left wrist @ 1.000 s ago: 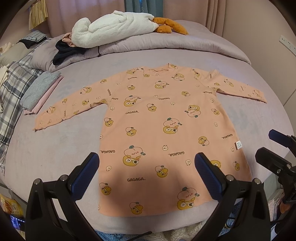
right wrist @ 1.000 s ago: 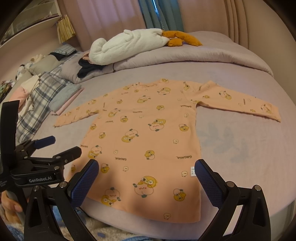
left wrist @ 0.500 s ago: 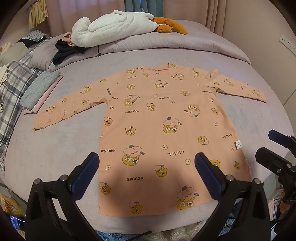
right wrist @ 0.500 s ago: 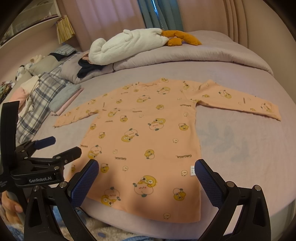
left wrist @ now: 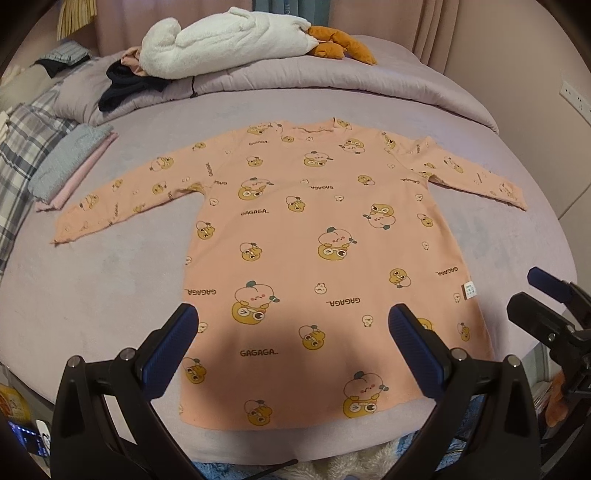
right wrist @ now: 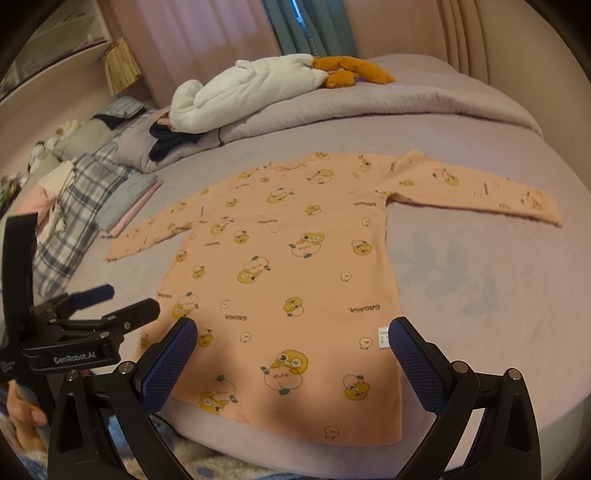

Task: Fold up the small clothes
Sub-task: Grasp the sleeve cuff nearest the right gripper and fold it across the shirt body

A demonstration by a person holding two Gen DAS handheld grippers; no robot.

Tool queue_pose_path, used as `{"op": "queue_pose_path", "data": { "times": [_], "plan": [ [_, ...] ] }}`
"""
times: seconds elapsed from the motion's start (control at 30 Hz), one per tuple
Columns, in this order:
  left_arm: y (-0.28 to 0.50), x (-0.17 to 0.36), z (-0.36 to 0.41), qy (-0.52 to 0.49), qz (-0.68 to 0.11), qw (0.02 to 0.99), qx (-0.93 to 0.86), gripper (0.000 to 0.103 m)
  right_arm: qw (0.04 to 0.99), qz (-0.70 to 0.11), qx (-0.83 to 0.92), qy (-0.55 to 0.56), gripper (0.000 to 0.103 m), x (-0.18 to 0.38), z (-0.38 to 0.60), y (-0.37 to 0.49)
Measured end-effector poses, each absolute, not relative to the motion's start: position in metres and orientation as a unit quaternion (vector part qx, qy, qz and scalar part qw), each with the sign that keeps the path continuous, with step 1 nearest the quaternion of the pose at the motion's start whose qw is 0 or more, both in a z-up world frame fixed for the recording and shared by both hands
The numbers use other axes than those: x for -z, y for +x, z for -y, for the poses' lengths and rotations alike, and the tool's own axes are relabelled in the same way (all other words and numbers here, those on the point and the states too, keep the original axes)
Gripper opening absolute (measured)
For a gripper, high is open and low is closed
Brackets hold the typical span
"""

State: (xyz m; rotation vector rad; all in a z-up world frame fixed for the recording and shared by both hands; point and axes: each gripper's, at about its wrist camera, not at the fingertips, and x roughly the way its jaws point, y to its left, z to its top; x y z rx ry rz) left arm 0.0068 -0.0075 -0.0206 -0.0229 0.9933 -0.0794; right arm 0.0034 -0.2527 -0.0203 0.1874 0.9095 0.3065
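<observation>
The peach shirt (left wrist: 317, 236) lay flat on the bed (left wrist: 92, 288). Both grippers' jaws stood apart, empty. Only the right wrist view showed a thumb (right wrist: 31, 415).

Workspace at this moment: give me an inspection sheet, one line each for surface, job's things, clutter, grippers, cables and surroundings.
Surface: bed with a lilac cover, smooth where the work lies.
Job's things: peach long-sleeved shirt spread flat, both sleeves out to the sides, hem nearest the cameras, unfolded.
Clutter: folded clothes at the left edge; white plush toy and dark garment on the rolled duvet at the far end.
Grippers: left hand-held gripper open above the hem, holding nothing; right hand-held gripper open above the hem's right part, holding nothing.
Cables: a thin dark cord at the bottom edge, below the bed.
Surroundings: curtains and wall behind the bed.
</observation>
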Motion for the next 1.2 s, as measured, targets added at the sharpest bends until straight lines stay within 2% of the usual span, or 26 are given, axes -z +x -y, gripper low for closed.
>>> {"op": "queue_pose_path", "data": {
  "times": [0.17, 0.3, 0.57, 0.8, 1.0, 1.13, 1.17, 1.2],
  "plan": [
    [0.015, 0.033, -0.003, -0.072, -0.486, 0.869, 0.058, 0.103, 0.865, -0.446, -0.145, 0.179, 0.102, 0.039, 0.282, 0.016],
    [0.025, 0.048, -0.010, -0.131, -0.504, 0.850, 0.084, 0.103, 0.870, -0.438, -0.083, 0.209, 0.102, 0.050, 0.321, 0.029],
    [0.045, 0.063, -0.007, -0.133, -0.520, 0.837, 0.105, 0.103, 0.865, -0.409, 0.043, 0.288, 0.102, 0.073, 0.428, 0.055],
    [0.071, 0.062, -0.042, -0.200, -0.503, 0.835, 0.098, 0.103, 0.846, -0.376, 0.072, 0.370, 0.102, 0.095, 0.499, 0.088],
    [0.087, 0.057, -0.068, -0.237, -0.484, 0.839, 0.069, 0.103, 0.818, -0.339, 0.094, 0.456, 0.102, 0.119, 0.541, 0.111],
    [0.100, 0.058, -0.085, -0.241, -0.479, 0.844, 0.024, 0.103, 0.819, -0.313, 0.110, 0.469, 0.102, 0.117, 0.550, 0.125],
    [0.104, 0.060, -0.090, -0.243, -0.481, 0.842, 0.004, 0.103, 0.817, -0.311, 0.117, 0.471, 0.102, 0.117, 0.553, 0.129],
    [0.106, 0.062, -0.096, -0.251, -0.482, 0.840, -0.003, 0.103, 0.817, -0.308, 0.124, 0.472, 0.096, 0.117, 0.555, 0.133]
  ]
}}
